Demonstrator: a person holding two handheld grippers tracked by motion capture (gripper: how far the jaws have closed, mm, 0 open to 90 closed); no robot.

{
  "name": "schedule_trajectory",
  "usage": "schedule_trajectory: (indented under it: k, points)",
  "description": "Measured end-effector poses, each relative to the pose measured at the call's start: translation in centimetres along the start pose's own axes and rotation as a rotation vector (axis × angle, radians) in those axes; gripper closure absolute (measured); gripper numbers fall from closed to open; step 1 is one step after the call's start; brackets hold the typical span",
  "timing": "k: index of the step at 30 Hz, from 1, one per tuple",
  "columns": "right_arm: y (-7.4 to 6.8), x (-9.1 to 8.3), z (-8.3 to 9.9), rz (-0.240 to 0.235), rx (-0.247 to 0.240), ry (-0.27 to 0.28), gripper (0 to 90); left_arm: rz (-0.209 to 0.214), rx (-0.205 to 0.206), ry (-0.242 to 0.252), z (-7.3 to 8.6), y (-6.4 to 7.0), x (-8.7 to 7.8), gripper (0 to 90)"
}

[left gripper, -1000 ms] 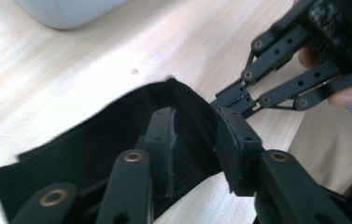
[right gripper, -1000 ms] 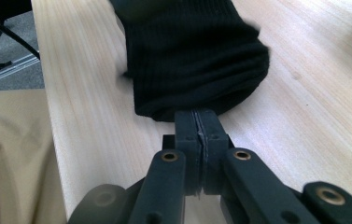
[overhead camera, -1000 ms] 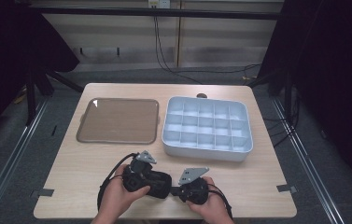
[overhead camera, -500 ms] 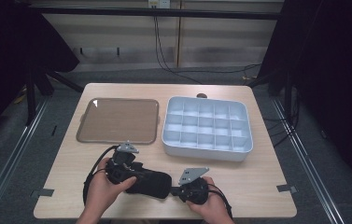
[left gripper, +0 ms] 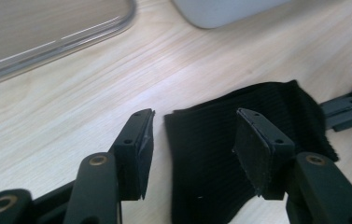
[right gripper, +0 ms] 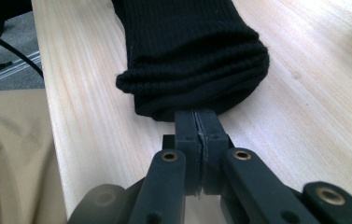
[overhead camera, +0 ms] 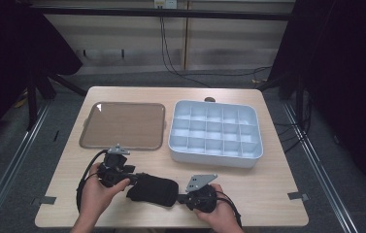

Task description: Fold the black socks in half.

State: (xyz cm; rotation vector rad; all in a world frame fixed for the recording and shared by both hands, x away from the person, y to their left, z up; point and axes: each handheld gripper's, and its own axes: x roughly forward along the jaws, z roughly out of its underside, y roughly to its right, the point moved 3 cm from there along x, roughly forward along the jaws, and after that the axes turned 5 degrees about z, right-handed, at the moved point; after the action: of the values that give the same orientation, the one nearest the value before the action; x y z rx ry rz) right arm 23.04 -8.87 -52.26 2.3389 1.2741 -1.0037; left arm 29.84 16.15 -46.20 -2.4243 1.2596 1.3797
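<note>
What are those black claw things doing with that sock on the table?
A person is working a black sock with a claw in each hand. The right claw is pinched shut at one end of the sock, though whether it grips any fabric is hard to tell. The left claw is open, with one jaw over the sock's other end and the other over bare wood. The sock lies near the front edge of the wooden table. Behind it sit a white compartment tray, which looks empty, and a clear flat lid.

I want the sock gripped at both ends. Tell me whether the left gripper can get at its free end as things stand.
Probably yes. The left gripper is open, its jaws either side of the black sock's near edge, with nothing in between.
</note>
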Motion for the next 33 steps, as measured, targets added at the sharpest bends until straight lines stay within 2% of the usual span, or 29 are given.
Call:
schedule_trajectory:
  k: [5,8,9,21,30,33]
  points:
    - [0.0,0.0,0.0,-0.001,0.0,0.0,88.9,-0.017,-0.044,-0.004,0.6,-1.1,0.3,48.8]
    - [0.0,0.0,0.0,-0.001,-0.001,0.001,88.9,-0.024,-0.045,-0.024,1.0,-1.6,0.5,49.5]
    - [0.0,0.0,0.0,-0.001,0.0,0.0,88.9,-0.025,-0.057,-0.019,1.1,-1.7,0.7,49.7]
    - [0.0,0.0,0.0,0.0,-0.001,0.002,88.9,-0.025,-0.03,-0.075,1.8,-1.4,1.5,50.5]
    - [0.0,0.0,0.0,0.0,-0.003,0.001,88.9,-0.006,-0.028,-0.094,2.2,-0.8,1.0,54.0]
    - [0.0,0.0,0.0,-0.001,-0.001,0.002,88.9,-0.001,-0.022,-0.116,2.5,-0.5,1.2,55.2]
